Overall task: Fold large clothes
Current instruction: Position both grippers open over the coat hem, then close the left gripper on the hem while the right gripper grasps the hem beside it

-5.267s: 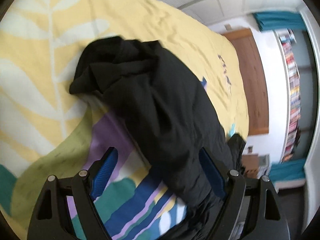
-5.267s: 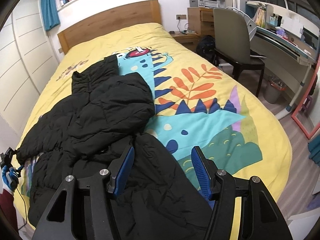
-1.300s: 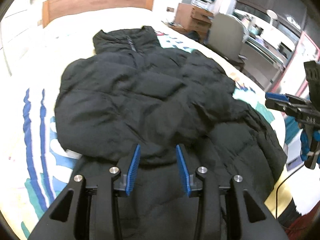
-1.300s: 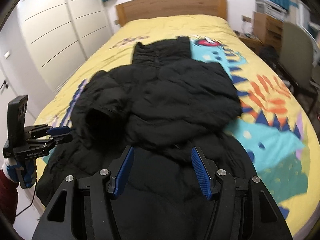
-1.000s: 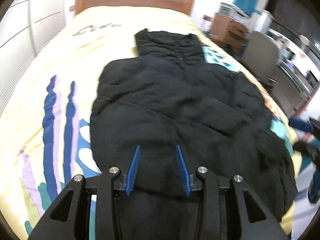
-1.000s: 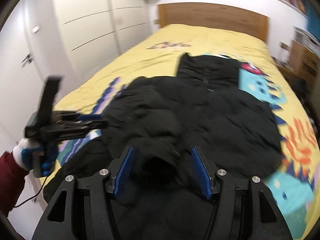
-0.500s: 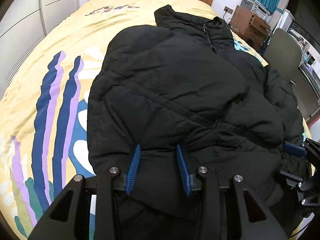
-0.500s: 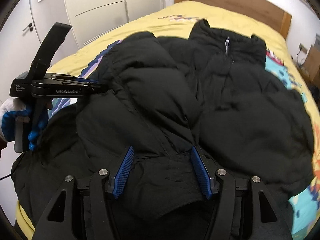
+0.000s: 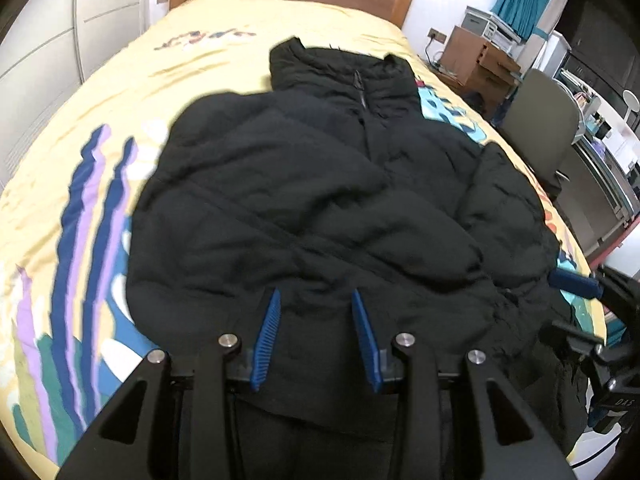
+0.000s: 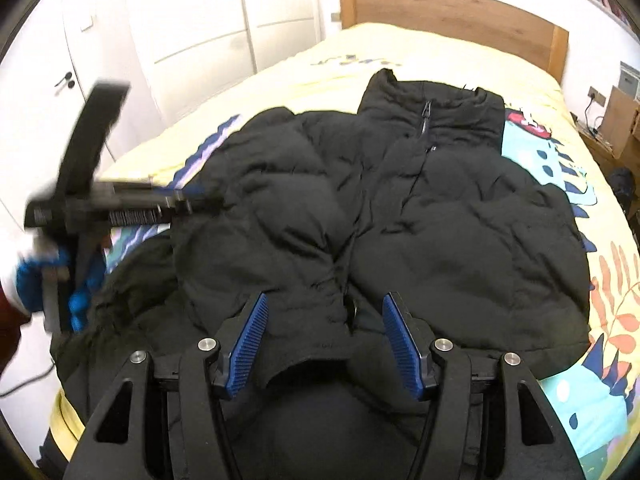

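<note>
A black puffer jacket [image 10: 420,216] lies front-up on my bed [image 9: 100,92], collar toward the wooden headboard [image 10: 452,8] at the top of the frame, both sleeves folded in over its chest. My left gripper [image 9: 316,300] hangs above the lower hem, its blue pads [image 9: 269,328] narrowly apart and gripping nothing. My right gripper [image 10: 324,306] hovers lower centre in its own view, half open, empty, over the meeting sleeve cuffs.
</note>
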